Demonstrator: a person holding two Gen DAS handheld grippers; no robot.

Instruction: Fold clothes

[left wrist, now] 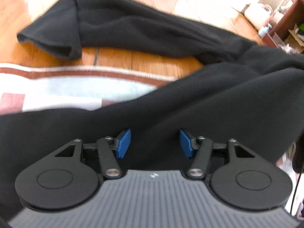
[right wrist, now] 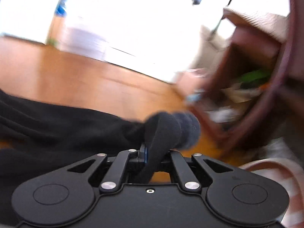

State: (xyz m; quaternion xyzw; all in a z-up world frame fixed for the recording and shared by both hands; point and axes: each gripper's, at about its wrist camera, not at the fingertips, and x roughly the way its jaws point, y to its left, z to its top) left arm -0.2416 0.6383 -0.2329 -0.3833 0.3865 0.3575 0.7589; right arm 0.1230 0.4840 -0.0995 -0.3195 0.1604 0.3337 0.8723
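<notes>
A black garment [left wrist: 171, 98] fills the left wrist view, draped across a rug and wooden floor, with a short sleeve [left wrist: 51, 38] lying at the upper left. My left gripper [left wrist: 154, 143] is open, its blue pads [left wrist: 124, 143] apart just above the black fabric, holding nothing. In the right wrist view my right gripper [right wrist: 152, 154] is shut on a bunched fold of the same black garment [right wrist: 167, 131], which trails off to the left [right wrist: 57, 129]. The view is blurred by motion.
A patterned rug [left wrist: 66, 93] with a rust-brown border lies on the wooden floor [left wrist: 142, 58]. A dark red wooden shelf unit [right wrist: 247, 95] with clutter stands at the right; it also shows in the left wrist view [left wrist: 288, 20].
</notes>
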